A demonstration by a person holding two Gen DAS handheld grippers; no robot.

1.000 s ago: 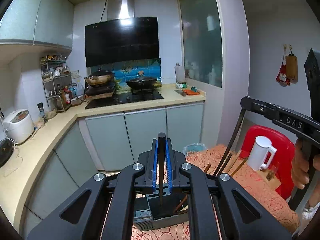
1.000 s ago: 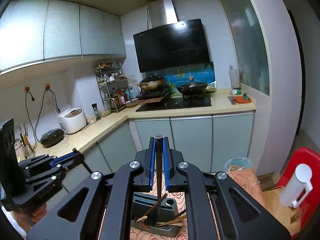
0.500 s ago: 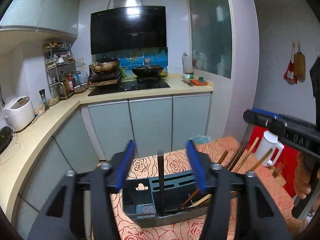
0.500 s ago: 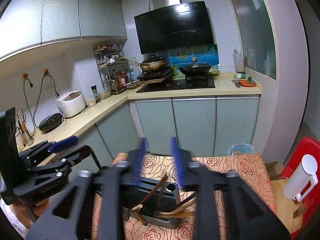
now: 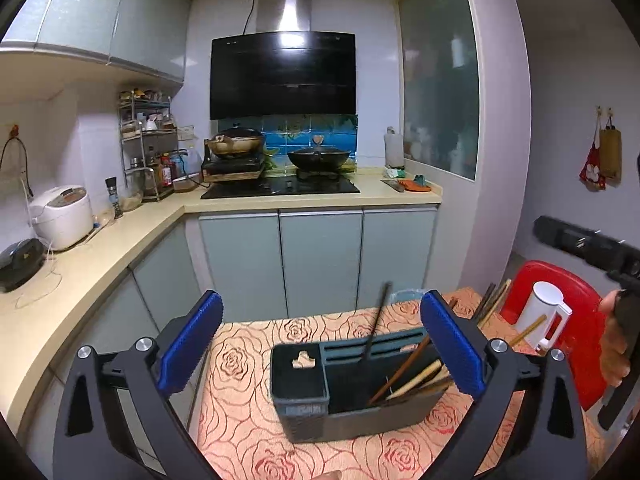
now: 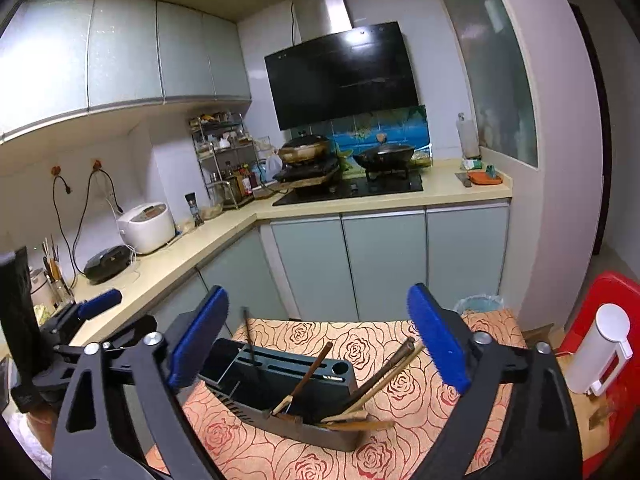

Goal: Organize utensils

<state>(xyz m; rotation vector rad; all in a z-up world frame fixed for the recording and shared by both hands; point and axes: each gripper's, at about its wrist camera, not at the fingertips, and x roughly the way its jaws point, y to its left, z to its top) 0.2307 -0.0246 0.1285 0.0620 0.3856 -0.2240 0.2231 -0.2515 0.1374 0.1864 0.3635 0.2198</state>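
Observation:
A dark grey utensil holder (image 5: 352, 392) (image 6: 280, 396) stands on the rose-patterned tablecloth (image 5: 248, 364) (image 6: 404, 408). Several wooden chopsticks (image 5: 412, 376) (image 6: 384, 376) lean in it. One dark chopstick (image 5: 376, 324) tilts out of a slot, and it also shows in the right wrist view (image 6: 249, 336). My left gripper (image 5: 320, 344) is open and empty, above and in front of the holder. My right gripper (image 6: 320, 340) is open and empty, above the holder. The left gripper shows at the left edge of the right wrist view (image 6: 80, 328).
A white jug (image 5: 544, 316) (image 6: 600, 356) stands on a red chair (image 5: 580, 320) (image 6: 612, 300) to the right. A beige counter (image 5: 100, 248) (image 6: 180, 256) with a rice cooker (image 5: 62, 216) runs along the left. Grey cabinets (image 5: 320, 260) stand behind the table.
Both grippers went from shut on a dark chopstick to wide open. The chopsticks now stand in the holder. Both grippers rose and pulled back a little.

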